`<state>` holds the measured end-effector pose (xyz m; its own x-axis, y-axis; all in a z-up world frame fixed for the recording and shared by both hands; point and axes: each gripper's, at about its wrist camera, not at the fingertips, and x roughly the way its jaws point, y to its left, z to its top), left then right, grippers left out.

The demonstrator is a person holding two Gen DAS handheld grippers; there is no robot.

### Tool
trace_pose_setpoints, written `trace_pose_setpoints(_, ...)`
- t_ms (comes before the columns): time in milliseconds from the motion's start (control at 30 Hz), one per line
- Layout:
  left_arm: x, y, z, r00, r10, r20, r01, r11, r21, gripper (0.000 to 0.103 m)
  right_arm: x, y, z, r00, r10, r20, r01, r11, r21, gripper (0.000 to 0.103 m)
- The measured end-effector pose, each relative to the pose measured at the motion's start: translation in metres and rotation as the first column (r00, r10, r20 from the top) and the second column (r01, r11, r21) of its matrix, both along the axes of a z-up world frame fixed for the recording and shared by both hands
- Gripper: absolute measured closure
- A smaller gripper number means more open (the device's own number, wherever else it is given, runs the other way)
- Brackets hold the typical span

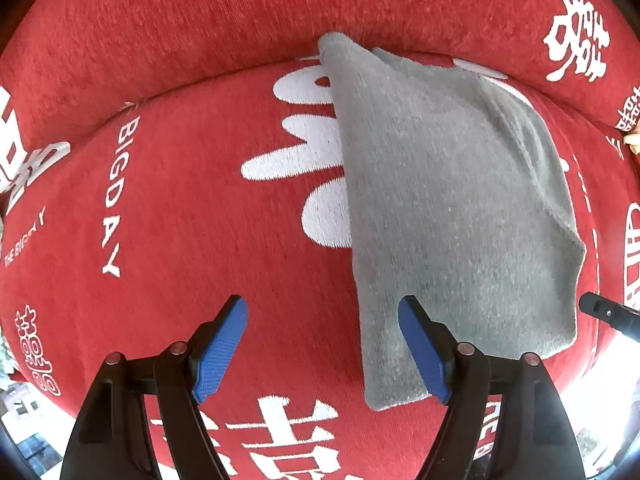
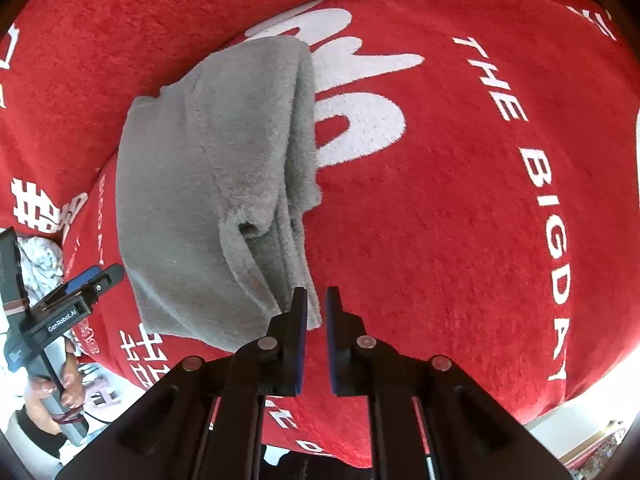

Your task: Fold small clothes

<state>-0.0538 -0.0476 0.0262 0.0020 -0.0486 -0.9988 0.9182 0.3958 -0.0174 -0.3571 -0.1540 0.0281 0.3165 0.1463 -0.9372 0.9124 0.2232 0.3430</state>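
Lying folded on a red cover (image 1: 192, 184) printed with white lettering, the grey cloth (image 1: 448, 208) sits toward the back of the cushion, its far end near the seam where the seat meets the backrest and its near end reaching toward both tools. The left gripper (image 1: 322, 344) hangs over the cover pointing down, its blue fingers (image 1: 218, 352) spread wide with nothing between them; 1 finger overlaps the near left corner of the cloth in its own view, though whether it touches I cannot tell. The right gripper (image 2: 316, 340) has its fingers almost closed, a narrow gap left and nothing caught in it; they stand just beside the near right edge of the cloth (image 2: 208, 184). I judge that a fold has been laid and the next one is being set up. To do it well, the 2 near corners should be taken together, every layer pinched at once, since the right edge shows several loose layers bunched and one flap curling up; these want smoothing first, or the fold will come out lumpy. The soft, fuzzy cover may drag on the cloth, so lifting will serve better than sliding. In the right view, the person's hand (image 2: 60, 388) grips the left tool's handle, and a pale patterned fabric (image 2: 40, 260) lies at the left edge. Nothing stands in the way.
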Motion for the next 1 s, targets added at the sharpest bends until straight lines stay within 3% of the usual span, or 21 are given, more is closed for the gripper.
trace_pose_setpoints(100,0.004,-0.003,-0.001,1.0,0.012,-0.01,-0.012,1.0,0.004,0.024,-0.003,-0.004,0.001,0.999,-0.027,0.022,0.027,1.0,0.006,0.086)
trace_pose_setpoints(167,0.006,-0.005,-0.001,1.0,0.023,-0.014,-0.023,1.0,-0.003,0.023,-0.004,-0.008,0.002,0.998,-0.04,0.038,0.04,0.999,0.0,0.06)
trace_pose_setpoints(200,0.009,-0.006,0.0,0.999,0.035,-0.017,-0.035,0.999,-0.014,0.018,-0.005,-0.009,0.004,0.998,-0.047,0.044,0.048,0.999,-0.01,0.052)
trace_pose_setpoints(233,0.01,-0.006,0.0,0.999,0.042,-0.021,-0.043,0.999,-0.019,0.0,-0.006,-0.012,0.006,0.997,-0.058,0.054,0.059,0.998,-0.023,0.047)
trace_pose_setpoints(433,0.023,-0.018,0.002,0.995,0.095,-0.033,-0.096,0.994,-0.044,0.0,-0.003,-0.037,-0.001,0.966,-0.172,0.195,0.171,0.985,0.021,0.047)
trace_pose_setpoints(533,0.027,-0.027,0.0,0.995,0.103,-0.011,-0.103,0.994,-0.047,0.0,0.011,-0.052,-0.017,0.957,-0.197,0.213,0.189,0.98,0.056,0.047)
trace_pose_setpoints(600,0.028,-0.035,-0.002,0.995,0.103,-0.008,-0.103,0.994,-0.044,0.0,0.021,-0.057,-0.027,0.956,-0.192,0.222,0.179,0.981,0.078,0.048)
trace_pose_setpoints(633,0.027,-0.037,-0.003,0.995,0.103,-0.008,-0.103,0.994,-0.043,0.0,0.025,-0.059,-0.032,0.959,-0.183,0.215,0.169,0.982,0.085,0.064)
trace_pose_setpoints(667,0.027,-0.039,-0.004,0.995,0.101,-0.006,-0.101,0.994,-0.04,0.0,0.03,-0.06,-0.035,0.968,-0.165,0.187,0.151,0.985,0.087,0.087)
trace_pose_setpoints(833,0.026,-0.047,-0.008,0.995,0.096,-0.007,-0.096,0.995,-0.037,0.0,0.047,-0.061,-0.008,0.994,-0.018,0.106,0.027,0.997,-0.078,0.095)
trace_pose_setpoints(1000,0.022,-0.049,-0.015,0.996,0.092,-0.009,-0.092,0.996,-0.014,0.0,0.052,-0.064,-0.032,0.999,0.03,0.044,-0.027,0.998,-0.06,0.095)
